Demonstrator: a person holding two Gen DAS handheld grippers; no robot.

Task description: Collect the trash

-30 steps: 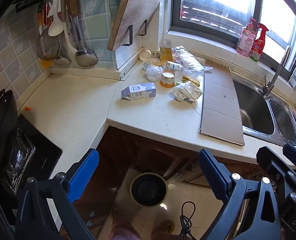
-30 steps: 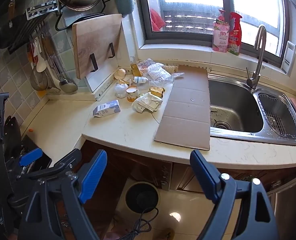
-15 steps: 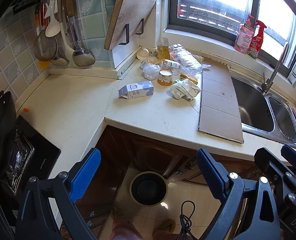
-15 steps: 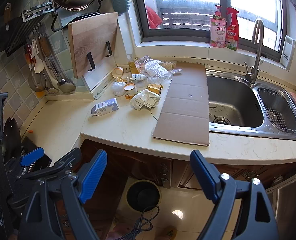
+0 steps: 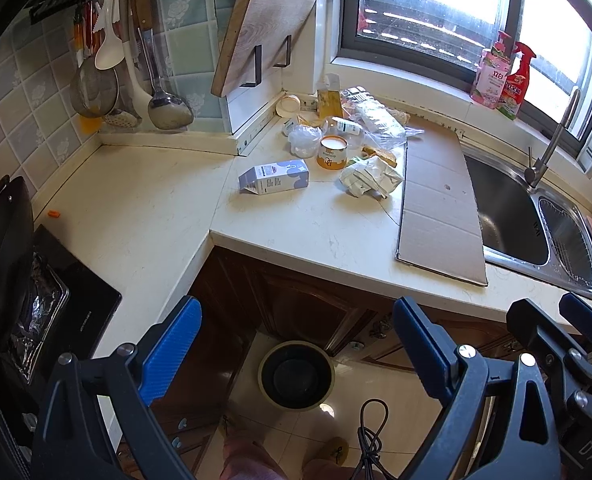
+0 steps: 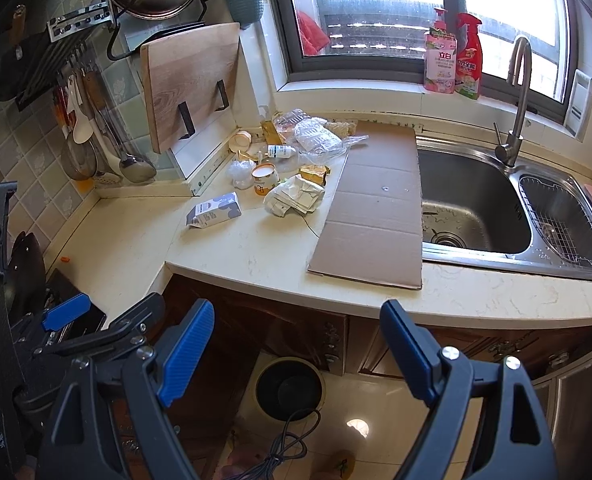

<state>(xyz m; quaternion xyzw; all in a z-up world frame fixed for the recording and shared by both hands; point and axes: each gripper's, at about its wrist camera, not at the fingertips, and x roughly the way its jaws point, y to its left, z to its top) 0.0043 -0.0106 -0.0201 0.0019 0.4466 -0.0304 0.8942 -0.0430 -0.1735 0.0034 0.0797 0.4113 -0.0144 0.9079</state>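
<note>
The carton lies on its side on the bench, long axis running left-right across the left view, gabled top toward the left, flat base toward the cup. Just right of it sits a crumpled paper wad, touching the edge of a flat cardboard sheet whose long axis runs from the near bench edge back toward the window. A plastic bag and small bottle lie behind the cup. The bin stands on the floor below the bench.

Both the left hand-held gripper and right hand-held gripper hang wide apart over the bin, holding nothing.

Against 1 second ago, the trash has not shifted; both views show only a slight change of framing.
</note>
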